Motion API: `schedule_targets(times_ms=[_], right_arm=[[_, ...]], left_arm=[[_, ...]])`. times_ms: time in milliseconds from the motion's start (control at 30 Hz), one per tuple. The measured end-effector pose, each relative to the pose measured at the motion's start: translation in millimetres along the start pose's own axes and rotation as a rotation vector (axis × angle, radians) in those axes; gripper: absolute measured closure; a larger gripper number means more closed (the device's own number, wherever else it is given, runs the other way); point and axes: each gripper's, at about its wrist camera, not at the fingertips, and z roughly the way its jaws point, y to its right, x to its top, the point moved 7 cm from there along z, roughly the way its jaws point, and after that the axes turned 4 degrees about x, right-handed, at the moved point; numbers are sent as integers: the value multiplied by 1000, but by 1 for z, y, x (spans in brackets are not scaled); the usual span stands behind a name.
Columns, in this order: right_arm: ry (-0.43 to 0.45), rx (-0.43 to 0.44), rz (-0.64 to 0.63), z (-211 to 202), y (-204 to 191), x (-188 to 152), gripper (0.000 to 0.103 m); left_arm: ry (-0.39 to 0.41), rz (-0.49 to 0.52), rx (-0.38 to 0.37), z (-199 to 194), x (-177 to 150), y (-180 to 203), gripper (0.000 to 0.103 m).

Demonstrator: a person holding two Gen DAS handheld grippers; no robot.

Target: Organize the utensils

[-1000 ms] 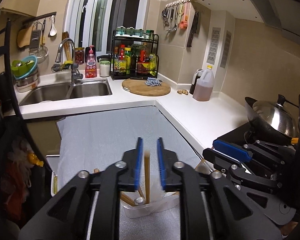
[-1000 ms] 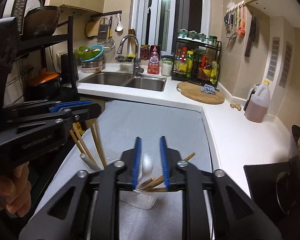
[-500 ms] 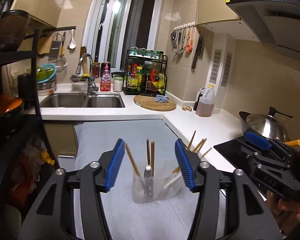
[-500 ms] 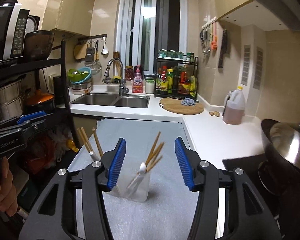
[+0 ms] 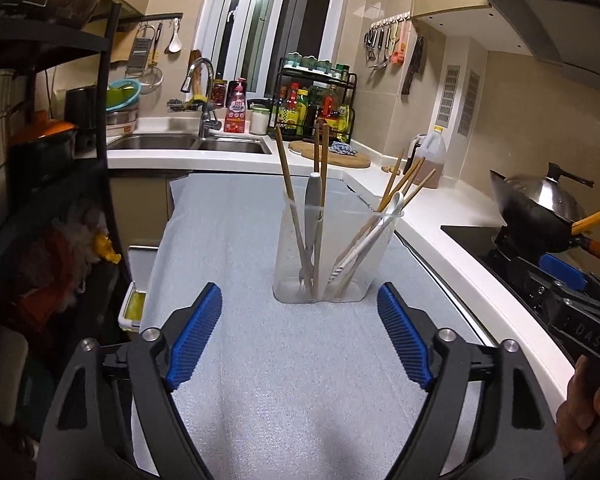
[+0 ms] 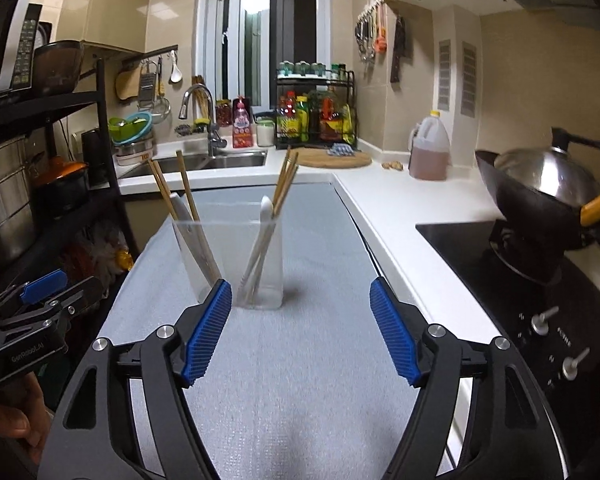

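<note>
**Both jaws spread, nothing in them, holder standing full**

My left gripper [image 5: 300,336] has its jaws opening wide with only bare mat between the blue pads. Same on my right gripper [image 6: 300,330]: jaws opening, nothing between them. The clear holder [image 5: 328,256] stands upright on the grey mat [image 5: 300,400] on the bench, just ahead of both. Chopsticks [image 5: 320,184] and a grey-handled utensil [image 5: 312,216] stand in its left compartment; more chopsticks [image 5: 404,188] and a white spoon [image 5: 380,224] lean in the right, propped by the walls. Sorted, I'd judge, so I'm gripping nothing.
</note>
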Motion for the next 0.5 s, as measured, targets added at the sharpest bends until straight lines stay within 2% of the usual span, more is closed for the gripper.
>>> schedule_targets(times_ms=[67, 133, 267, 333, 433, 500], right_arm=[[-8, -10, -9, 0, 0, -6, 31], [-11, -14, -15, -1, -1, -9, 30], [-23, -22, -23, 3, -6, -11, 28], [-23, -20, -26, 5, -11, -11, 21], [-20, -33, -38, 7, -16, -10, 8], [-18, -43, -39, 8, -17, -10, 5]], left_arm=[[3, 17, 30, 2, -4, -1, 18], [4, 14, 29, 2, -6, -2, 13], [14, 35, 40, 4, -7, 0, 12], [18, 34, 34, 4, -7, 2, 8], [28, 25, 44, 2, -6, -1, 8], [23, 14, 49, 2, -6, -3, 8]])
